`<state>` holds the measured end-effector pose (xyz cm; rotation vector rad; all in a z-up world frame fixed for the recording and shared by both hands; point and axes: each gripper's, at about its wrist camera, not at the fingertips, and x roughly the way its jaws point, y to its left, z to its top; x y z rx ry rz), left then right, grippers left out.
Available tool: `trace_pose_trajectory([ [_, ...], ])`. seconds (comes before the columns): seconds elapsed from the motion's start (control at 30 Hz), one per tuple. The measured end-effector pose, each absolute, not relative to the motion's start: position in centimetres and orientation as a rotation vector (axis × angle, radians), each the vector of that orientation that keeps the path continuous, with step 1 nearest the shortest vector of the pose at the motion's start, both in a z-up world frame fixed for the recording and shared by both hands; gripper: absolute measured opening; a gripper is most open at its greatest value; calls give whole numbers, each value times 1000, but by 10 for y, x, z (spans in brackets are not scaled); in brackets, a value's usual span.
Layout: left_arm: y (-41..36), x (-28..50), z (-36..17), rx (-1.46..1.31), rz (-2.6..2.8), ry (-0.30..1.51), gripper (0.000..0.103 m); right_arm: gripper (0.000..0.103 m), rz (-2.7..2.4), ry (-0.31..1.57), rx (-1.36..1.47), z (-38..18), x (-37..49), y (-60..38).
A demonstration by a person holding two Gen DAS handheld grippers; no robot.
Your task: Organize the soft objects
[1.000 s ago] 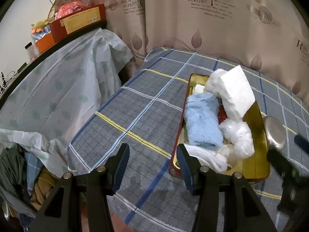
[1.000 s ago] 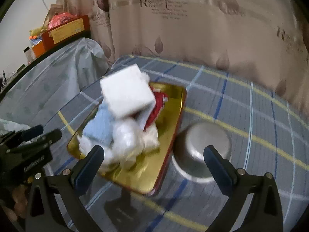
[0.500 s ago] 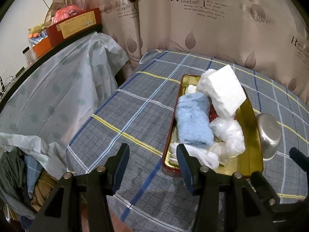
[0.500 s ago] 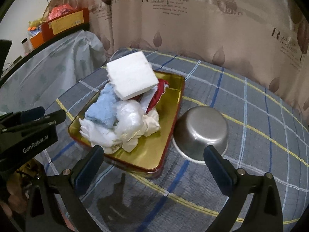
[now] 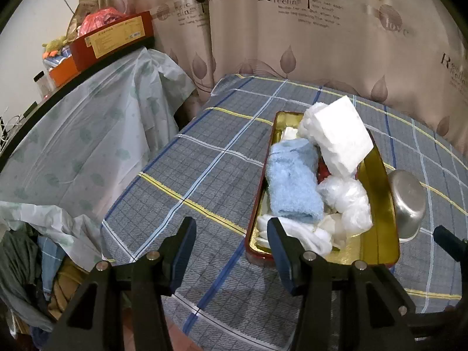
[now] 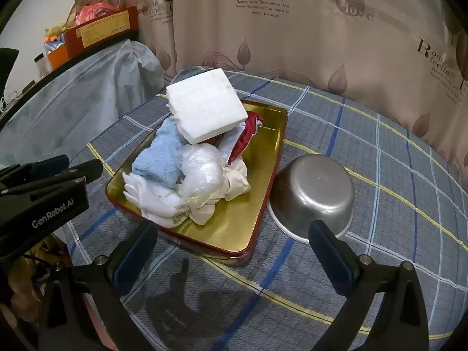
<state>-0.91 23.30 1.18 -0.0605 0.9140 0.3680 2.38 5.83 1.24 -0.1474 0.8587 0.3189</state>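
A gold tray with a red rim (image 6: 248,222) (image 5: 380,193) lies on the checked tablecloth, piled with soft things: a white foam block (image 6: 204,108) (image 5: 339,134) on top, a folded light-blue towel (image 6: 161,155) (image 5: 292,184), a crumpled clear plastic bag (image 6: 201,169) (image 5: 348,199), white gloves or socks (image 6: 152,199) (image 5: 304,234), and a red-and-white cloth (image 6: 248,131). My left gripper (image 5: 231,251) is open, hovering near the tray's near-left corner. My right gripper (image 6: 231,251) is open wide above the table in front of the tray, holding nothing.
An upturned steel bowl (image 6: 313,193) (image 5: 406,199) sits against the tray's right side. A plastic-covered counter (image 5: 87,134) with boxes (image 5: 114,38) stands on the left. A curtain (image 6: 292,29) hangs behind the table. Clothes (image 5: 23,263) are heaped below the table's left edge.
Both grippers have drawn back and steadied, so the tray and bowl sit lower and more central in the views. Nothing was grasped; the pile is unmoved.
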Motion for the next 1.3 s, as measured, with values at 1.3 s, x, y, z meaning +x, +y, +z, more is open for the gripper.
trace_pose_trajectory([
  [1.3, 238, -10, 7, -62, 367, 925, 52, 102, 319, 885, -169, 2, 24, 58],
])
